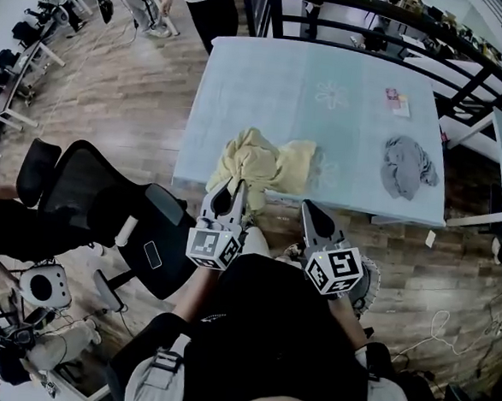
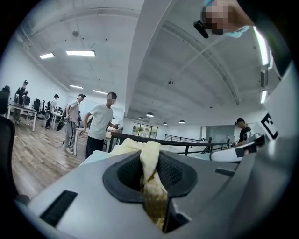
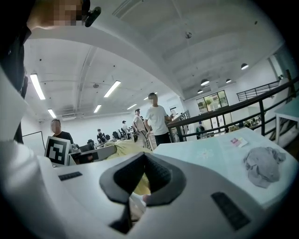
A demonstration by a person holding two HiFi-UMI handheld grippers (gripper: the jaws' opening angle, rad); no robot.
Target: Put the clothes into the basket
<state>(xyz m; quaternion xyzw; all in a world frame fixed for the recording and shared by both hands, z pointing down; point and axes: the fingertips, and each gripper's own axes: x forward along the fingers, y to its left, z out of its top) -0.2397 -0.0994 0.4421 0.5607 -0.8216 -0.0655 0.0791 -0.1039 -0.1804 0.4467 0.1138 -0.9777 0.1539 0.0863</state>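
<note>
Currently the yellow garment (image 1: pixel 262 160) lies bunched at the near edge of the pale blue worktop (image 1: pixel 268 77), with one fold pulled toward the person. That fold is clenched between the jaws of the left gripper (image 1: pixel 237 188), and in the left gripper view the cloth runs up between the dark pads and spills over them. The right gripper (image 1: pixel 309 210) sits just beside it, below the worktop's near edge, with its jaws drawn together and nothing between them. A grey garment (image 1: pixel 406 166) lies crumpled further right on the worktop, well apart from the yellow one, and a small pink packet (image 1: pixel 397 101) rests beyond it. A black office chair (image 1: pixel 88 197) stands to the left. A person (image 1: pixel 209 4) stands at the far end, beside a dark railing (image 1: pixel 375 15).
</note>
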